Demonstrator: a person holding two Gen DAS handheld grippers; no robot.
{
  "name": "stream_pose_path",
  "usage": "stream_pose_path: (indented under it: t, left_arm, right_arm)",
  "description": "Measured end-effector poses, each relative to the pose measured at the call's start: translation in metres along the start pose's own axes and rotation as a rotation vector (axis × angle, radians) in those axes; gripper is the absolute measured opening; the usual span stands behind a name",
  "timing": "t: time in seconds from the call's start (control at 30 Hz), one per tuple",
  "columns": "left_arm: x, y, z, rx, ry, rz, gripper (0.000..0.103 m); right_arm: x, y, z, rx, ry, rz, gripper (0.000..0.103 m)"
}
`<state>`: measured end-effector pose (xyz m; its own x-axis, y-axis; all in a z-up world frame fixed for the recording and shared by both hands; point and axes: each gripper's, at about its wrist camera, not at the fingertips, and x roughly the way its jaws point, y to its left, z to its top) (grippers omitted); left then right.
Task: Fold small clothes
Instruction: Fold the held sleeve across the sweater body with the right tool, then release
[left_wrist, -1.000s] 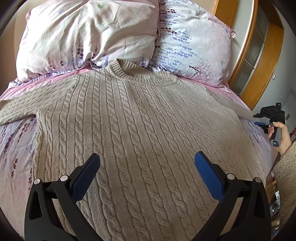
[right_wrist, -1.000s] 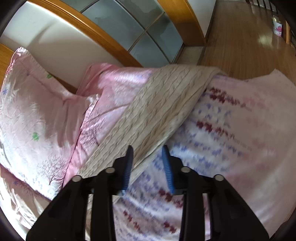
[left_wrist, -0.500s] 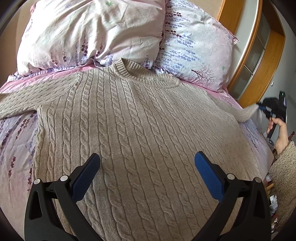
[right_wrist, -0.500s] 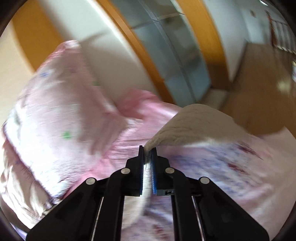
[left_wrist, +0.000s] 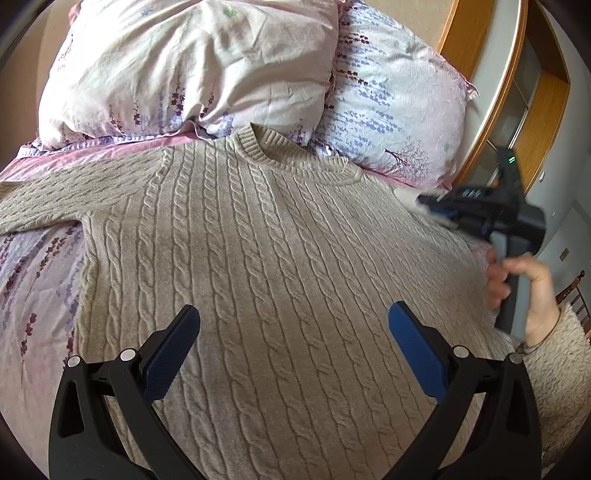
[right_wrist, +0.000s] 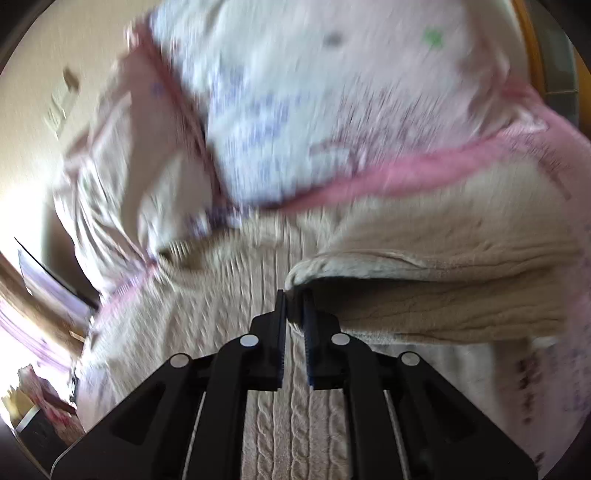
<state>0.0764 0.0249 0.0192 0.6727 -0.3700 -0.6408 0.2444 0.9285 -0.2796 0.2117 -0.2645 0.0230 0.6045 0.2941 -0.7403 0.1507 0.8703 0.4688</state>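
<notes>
Right gripper: jaws clamped on the sleeve end, raised above the sweater body. Left gripper: jaws apart, hovering over the sweater's near half. The sweater lies flat, collar at the far side.

Risk: thick knit may slip from the narrow pinch or drag the shoulder askew.

Surface: soft bed, floral sheet, two pillows at the far end. Wooden frame at right.

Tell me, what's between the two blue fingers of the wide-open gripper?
Only the beige cable-knit sweater, lying flat on the bed beyond the open left gripper; the left wrist view shows nothing else in that gap.
</notes>
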Motion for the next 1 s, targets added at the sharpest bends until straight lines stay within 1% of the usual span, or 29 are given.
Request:
stream_pose_path:
  t: [0.03, 0.1, 0.13, 0.17, 0.3, 0.4, 0.5, 0.6, 0.67, 0.7, 0.73, 0.77, 0.8, 0.87, 0.97, 1.0]
  left_arm:
    - [-0.001, 0.001, 0.0, 0.0, -0.003, 0.0, 0.102]
    - [-0.002, 0.002, 0.0, 0.0, -0.008, 0.0, 0.102]
    - [-0.002, 0.003, 0.001, -0.001, -0.008, -0.001, 0.102]
    - [-0.002, 0.003, 0.001, -0.001, -0.006, -0.003, 0.102]
    - [-0.002, 0.003, 0.006, 0.024, -0.005, 0.0, 0.102]
    - [-0.002, 0.0, 0.01, 0.029, -0.01, -0.003, 0.102]
    - [-0.001, -0.002, 0.014, 0.035, 0.001, -0.001, 0.102]
    - [-0.001, -0.002, 0.023, 0.057, 0.017, 0.023, 0.102]
    - [-0.001, -0.001, 0.032, 0.077, 0.025, 0.027, 0.102]
    - [0.0, 0.001, 0.038, 0.083, 0.029, 0.029, 0.102]
    - [0.001, 0.003, 0.045, 0.08, 0.034, 0.031, 0.102]
    - [0.003, 0.007, 0.05, 0.071, 0.038, 0.023, 0.102]
    - [0.005, 0.012, 0.057, 0.055, 0.043, -0.002, 0.102]
    - [0.009, 0.022, 0.069, 0.015, 0.049, -0.059, 0.102]
    - [0.02, 0.04, 0.091, -0.056, 0.053, -0.12, 0.102]
    - [0.024, 0.045, 0.097, -0.08, 0.054, -0.135, 0.102]
  right_arm:
    - [0.001, -0.002, -0.004, 0.02, 0.012, 0.005, 0.02]
    - [-0.005, -0.017, -0.009, 0.114, 0.021, 0.04, 0.03]
    - [-0.01, -0.025, -0.008, 0.158, 0.013, 0.055, 0.041]
    - [-0.02, -0.037, -0.009, 0.208, -0.007, 0.072, 0.046]
    - [-0.053, -0.074, -0.007, 0.354, -0.086, 0.131, 0.049]
    - [-0.065, -0.1, -0.003, 0.471, -0.119, 0.123, 0.049]
    - [-0.064, -0.116, -0.001, 0.547, -0.14, 0.1, 0.046]
    - [-0.067, -0.128, 0.003, 0.596, -0.172, 0.046, 0.039]
    - [-0.068, -0.131, 0.007, 0.582, -0.199, -0.03, 0.03]
    - [-0.068, -0.13, 0.01, 0.566, -0.208, -0.063, 0.027]
    - [-0.069, -0.13, 0.013, 0.548, -0.215, -0.086, 0.016]
    - [-0.069, -0.126, 0.017, 0.507, -0.225, -0.109, 0.01]
    - [-0.068, -0.119, 0.02, 0.472, -0.232, -0.115, 0.01]
    - [-0.063, -0.099, 0.025, 0.405, -0.237, -0.071, 0.009]
    - [-0.051, -0.056, 0.031, 0.285, -0.225, 0.032, 0.009]
    - [-0.044, -0.04, 0.032, 0.243, -0.207, 0.072, 0.009]
